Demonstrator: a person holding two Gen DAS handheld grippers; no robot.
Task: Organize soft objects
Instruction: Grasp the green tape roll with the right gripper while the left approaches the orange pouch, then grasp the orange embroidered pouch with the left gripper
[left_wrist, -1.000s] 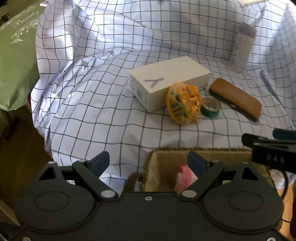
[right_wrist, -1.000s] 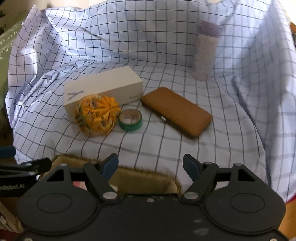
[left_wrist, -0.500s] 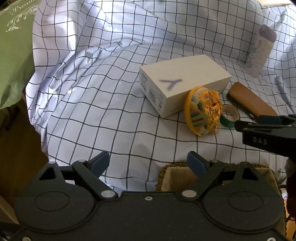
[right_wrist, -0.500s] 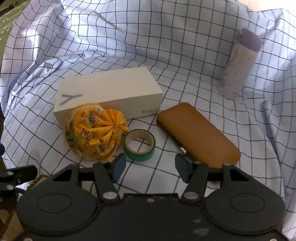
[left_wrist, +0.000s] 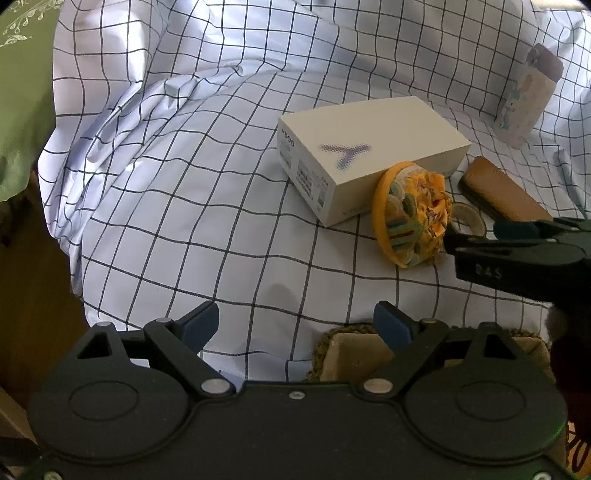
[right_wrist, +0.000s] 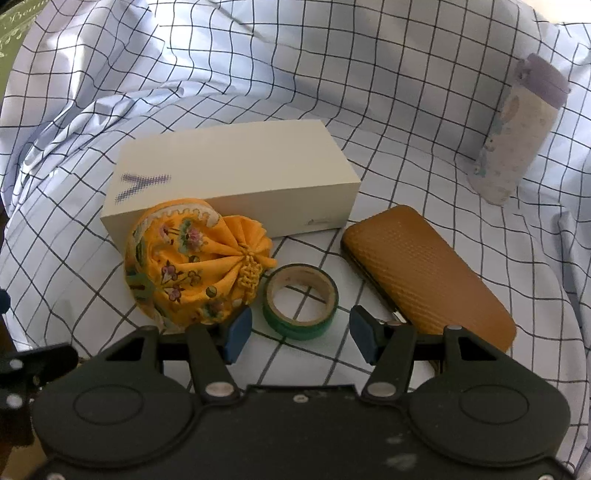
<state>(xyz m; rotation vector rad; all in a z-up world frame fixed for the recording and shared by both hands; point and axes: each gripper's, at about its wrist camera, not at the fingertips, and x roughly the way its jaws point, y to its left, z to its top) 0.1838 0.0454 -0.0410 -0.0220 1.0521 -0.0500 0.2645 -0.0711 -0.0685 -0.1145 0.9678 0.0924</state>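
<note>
The checked cloth (right_wrist: 369, 110) carries a white box (right_wrist: 236, 184); against its front leans the yellow fabric pouch (right_wrist: 192, 266), green tape roll (right_wrist: 301, 301) beside. My right gripper (right_wrist: 301, 334) hangs spread over the roll, my left gripper (left_wrist: 295, 326) wide and empty
</note>
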